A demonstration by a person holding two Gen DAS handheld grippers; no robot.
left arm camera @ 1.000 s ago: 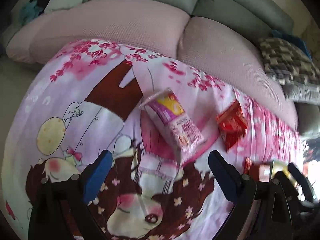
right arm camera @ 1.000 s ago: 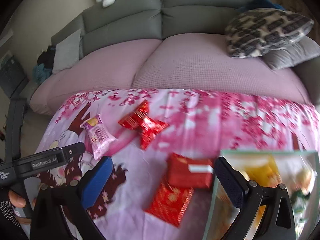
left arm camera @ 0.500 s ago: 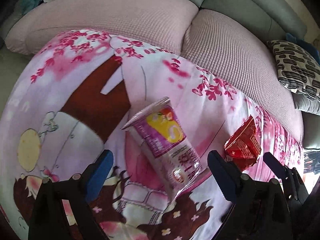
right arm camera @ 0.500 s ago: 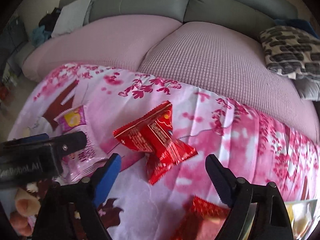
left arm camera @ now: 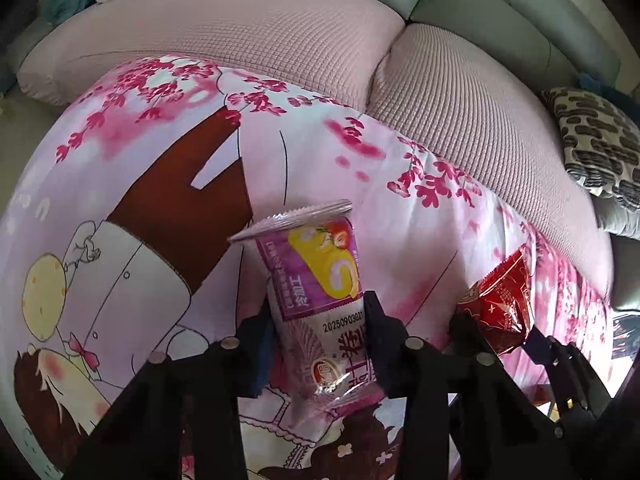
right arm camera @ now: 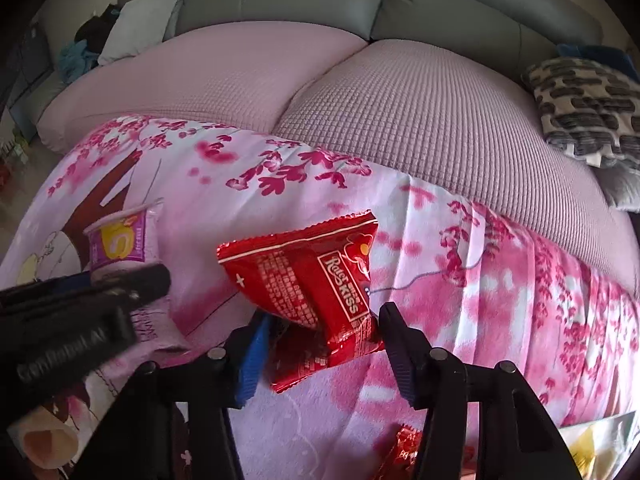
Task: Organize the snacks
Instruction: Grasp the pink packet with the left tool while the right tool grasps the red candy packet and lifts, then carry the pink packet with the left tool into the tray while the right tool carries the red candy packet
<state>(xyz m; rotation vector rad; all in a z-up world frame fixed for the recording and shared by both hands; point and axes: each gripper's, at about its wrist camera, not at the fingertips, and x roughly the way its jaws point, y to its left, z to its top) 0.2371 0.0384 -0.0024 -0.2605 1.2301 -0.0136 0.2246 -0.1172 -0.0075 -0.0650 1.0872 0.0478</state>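
A purple snack packet (left arm camera: 316,264) lies on the pink printed cloth (left arm camera: 160,184). My left gripper (left arm camera: 320,332) is closing, and its pads press the packet's lower half from both sides. To its right a red snack packet (right arm camera: 304,276) sits between the fingers of my right gripper (right arm camera: 324,332), whose jaws are also closing and touch it on both sides. In the right wrist view the left gripper (right arm camera: 80,312) shows at the left edge, over the purple packet (right arm camera: 120,240). In the left wrist view the red packet (left arm camera: 500,300) is at the right.
Behind the cloth runs a sofa with pink seat cushions (right arm camera: 400,112) and a grey back. A patterned pillow (right arm camera: 584,104) lies at the right. Another red packet (right arm camera: 404,448) and a clear bag with yellow snacks (right arm camera: 592,444) sit at the near edge.
Both grippers have come down over the cloth and gone from wide open to closed in, the left around the purple packet, the right around the red one.
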